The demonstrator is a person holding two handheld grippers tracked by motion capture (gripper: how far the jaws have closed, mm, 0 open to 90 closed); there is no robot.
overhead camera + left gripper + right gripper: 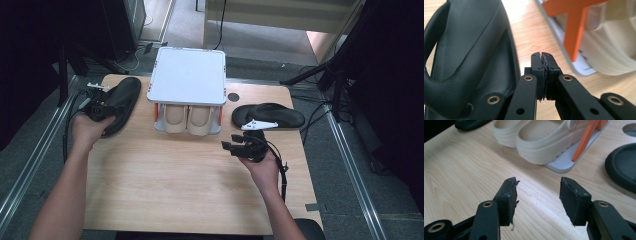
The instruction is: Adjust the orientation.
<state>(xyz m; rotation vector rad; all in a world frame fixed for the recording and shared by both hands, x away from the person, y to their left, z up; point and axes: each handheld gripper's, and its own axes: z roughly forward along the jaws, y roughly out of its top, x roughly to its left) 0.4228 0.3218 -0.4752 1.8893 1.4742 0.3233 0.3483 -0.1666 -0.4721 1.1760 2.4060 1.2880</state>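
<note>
Left gripper view | left claw [543,56] clenched, empty, beside black slipper [466,62] | right claw [537,192] released

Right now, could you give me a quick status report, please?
Left gripper shut, empty, beside left black slipper. Right gripper open, empty, over table. Nothing in the way.

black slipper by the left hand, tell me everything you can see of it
The black leather-look slipper is a matt slip-on with a broad band over the front, a padded edge and a smooth insole. It lies flat on the left part of the light wooden table, left of the white shoe rack. The left hand-held gripper is shut just beside it, with nothing between its jaws.
</note>
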